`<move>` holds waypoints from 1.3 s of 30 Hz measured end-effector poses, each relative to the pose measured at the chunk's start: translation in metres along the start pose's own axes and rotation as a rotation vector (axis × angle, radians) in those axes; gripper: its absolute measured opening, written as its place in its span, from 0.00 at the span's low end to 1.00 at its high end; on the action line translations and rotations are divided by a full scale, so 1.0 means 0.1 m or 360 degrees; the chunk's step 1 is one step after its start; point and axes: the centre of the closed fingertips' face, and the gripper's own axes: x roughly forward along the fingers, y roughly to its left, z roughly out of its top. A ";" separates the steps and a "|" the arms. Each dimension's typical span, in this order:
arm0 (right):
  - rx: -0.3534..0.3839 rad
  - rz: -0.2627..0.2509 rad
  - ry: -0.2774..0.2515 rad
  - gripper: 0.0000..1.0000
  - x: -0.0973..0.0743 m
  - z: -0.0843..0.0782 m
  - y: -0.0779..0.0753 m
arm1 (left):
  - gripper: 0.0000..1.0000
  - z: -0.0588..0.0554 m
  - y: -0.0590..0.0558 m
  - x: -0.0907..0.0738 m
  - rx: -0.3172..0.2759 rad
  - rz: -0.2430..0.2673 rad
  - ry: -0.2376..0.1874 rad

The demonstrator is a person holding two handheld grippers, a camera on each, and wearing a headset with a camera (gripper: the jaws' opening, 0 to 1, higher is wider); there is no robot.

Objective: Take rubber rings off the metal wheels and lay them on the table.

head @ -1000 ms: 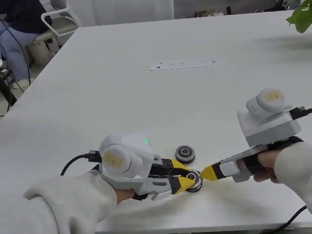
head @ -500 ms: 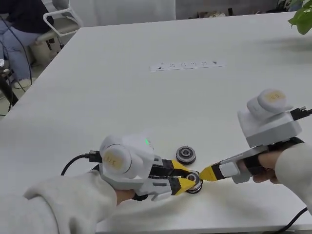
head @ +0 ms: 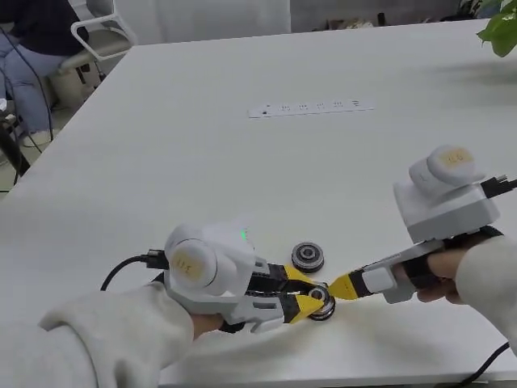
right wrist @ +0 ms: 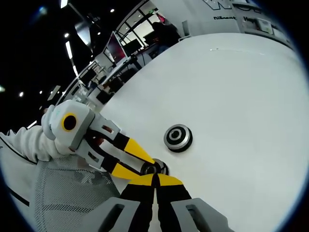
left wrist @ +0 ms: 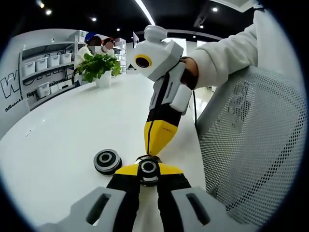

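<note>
Left gripper point(head: 314, 300) clamps the black-ringed metal wheel point(left wrist: 148, 171) — right gripper point(head: 334, 288), closed, touches it.

Low on the wide white tabletop point(head: 202, 145), near its front edge: a small metal wheel with a black rim and shiny hub point(head: 323, 301), clamped between the yellow-and-black jaws of the white-bodied left gripper point(head: 313, 295), itself gripped in a hand with a pale sleeve. Touching that wheel from the right: the yellow tip of the white right gripper point(head: 336, 287), jaws pressed together into one point. Just beyond, apart from both grippers: a second black-rimmed metal wheel point(head: 308, 255), flat on the table. Trailing behind the left gripper: a black cable point(head: 121, 273). Farther up the table: a flat white power strip point(head: 311, 107). At top right: green plant leaves point(head: 501, 28). At top left: a white chair point(head: 101, 32).
</note>
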 end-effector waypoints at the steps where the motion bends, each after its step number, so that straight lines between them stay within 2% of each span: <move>1: 0.0001 0.0001 -0.0001 0.00 0.00 0.00 0.00 | 0.07 0.00 0.00 0.00 0.0000 0.0000 0.0000; 21: 0.0015 0.0076 -0.0026 0.00 0.00 0.02 0.10 | 0.07 -0.01 0.00 0.00 0.0004 -0.0005 0.0012; 23: 0.0021 0.0100 -0.0063 0.00 -0.01 0.07 0.13 | 0.07 -0.01 0.00 0.00 0.0004 -0.0005 0.0012; 24: 0.0041 0.0114 -0.0147 0.00 -0.02 0.17 0.15 | 0.07 -0.01 0.00 0.00 0.0004 -0.0005 0.0012; 26: 0.0050 0.0125 -0.0102 0.00 -0.06 0.13 0.16 | 0.07 -0.01 0.00 0.00 0.0001 -0.0003 0.0013; 28: 0.0033 0.0089 -0.0104 0.00 -0.03 0.11 0.13 | 0.07 -0.01 0.00 0.00 0.0004 -0.0004 0.0014; 29: 0.0049 0.0083 -0.0082 0.00 -0.03 0.09 0.12 | 0.07 -0.01 0.00 0.00 0.0005 -0.0004 0.0015; 34: 0.0070 0.0065 -0.0075 0.00 -0.03 0.06 0.09 | 0.07 -0.01 0.00 -0.01 0.0006 -0.0004 0.0018; 39: 0.0042 0.0044 -0.0040 0.00 -0.01 0.02 0.07 | 0.07 0.00 -0.01 0.00 0.0018 -0.0002 0.0073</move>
